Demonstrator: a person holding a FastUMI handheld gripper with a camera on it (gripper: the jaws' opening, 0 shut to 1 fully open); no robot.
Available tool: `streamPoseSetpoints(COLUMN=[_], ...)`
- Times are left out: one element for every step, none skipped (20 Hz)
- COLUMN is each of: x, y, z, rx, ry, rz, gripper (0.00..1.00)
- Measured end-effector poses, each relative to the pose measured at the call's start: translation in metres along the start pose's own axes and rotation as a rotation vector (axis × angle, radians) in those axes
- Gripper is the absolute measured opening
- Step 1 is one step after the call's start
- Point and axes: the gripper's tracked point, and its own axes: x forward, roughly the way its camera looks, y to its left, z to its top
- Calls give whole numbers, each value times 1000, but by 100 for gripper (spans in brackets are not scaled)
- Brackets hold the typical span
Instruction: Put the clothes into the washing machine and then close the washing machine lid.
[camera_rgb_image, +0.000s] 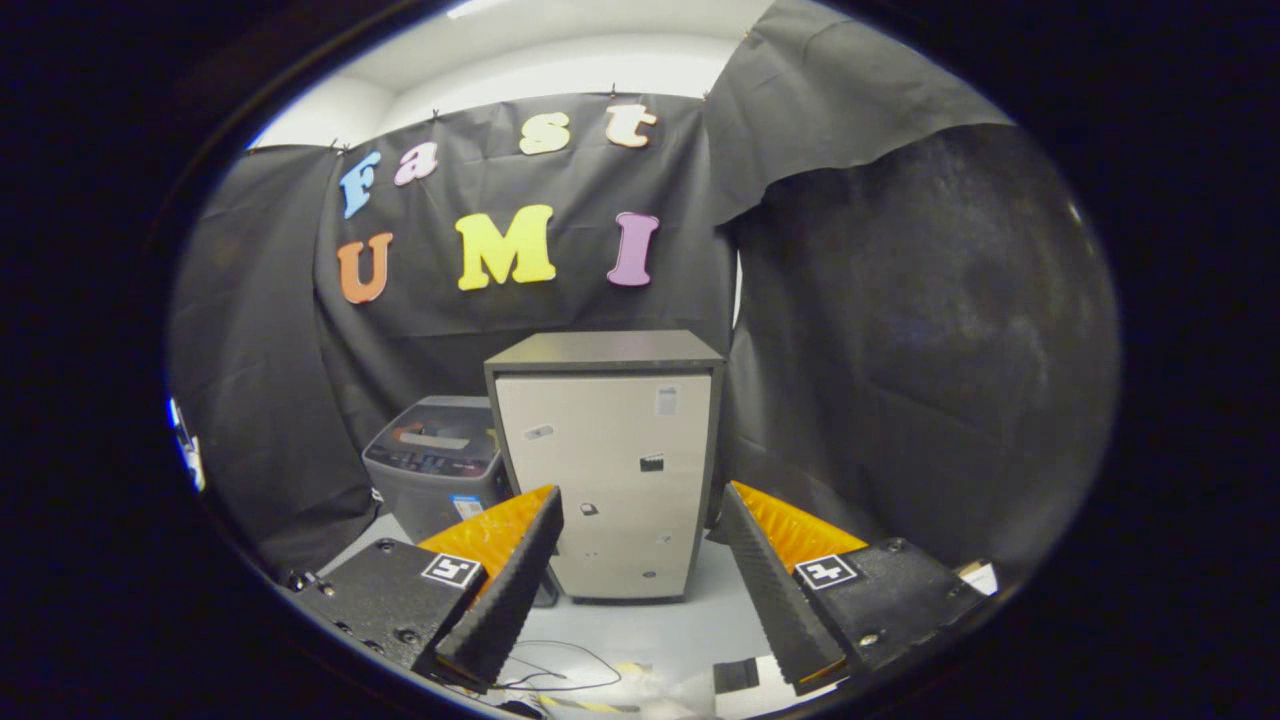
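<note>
My gripper (640, 520) hangs in open air with its jaws wide apart and nothing between them. The ribbed black pads (515, 580) face each other across the gap, orange backing behind each, and a square black-and-white marker (451, 570) sits on each finger block.

Straight ahead, framed by the two fingers, I see a tall cabinet (610, 470) with a beige front and a dark top, standing on the pale floor (650, 630). A few small stickers dot its front.

Just left of the cabinet and set a little further back is the washing machine (432, 470): a low grey top-loader, its control panel toward me. Its lid looks down, though I cannot tell for sure at this range. It lies beyond my left finger, well apart from it.

On the floor near the fingers lie a thin dark cable (560, 670) and a small black block (736, 676).

Black cloth (900, 350) walls the booth behind and to either side.
</note>
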Motion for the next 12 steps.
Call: streamPoseSetpoints(x=[-5, -8, -11, -14, -15, -17, -18, -19, -19, -20, -19, -19], y=[4, 2, -1, -2, -2, 0, 1, 2, 3, 5, 6, 6], z=[0, 0, 1, 5, 8, 9, 12, 14, 16, 16, 16, 17], rx=[4, 4, -3, -9, -19, -31, -43, -55, -62, -66, -67, -64], ry=[2, 4, 3, -11, -16, -21, -30, -37, -39, -41, -41, -40], rz=[19, 19, 12, 7, 8, 14, 19, 20, 24, 29, 31, 32], gripper=[99, 99, 99, 99, 99, 99, 99, 99, 99, 99, 99, 99])
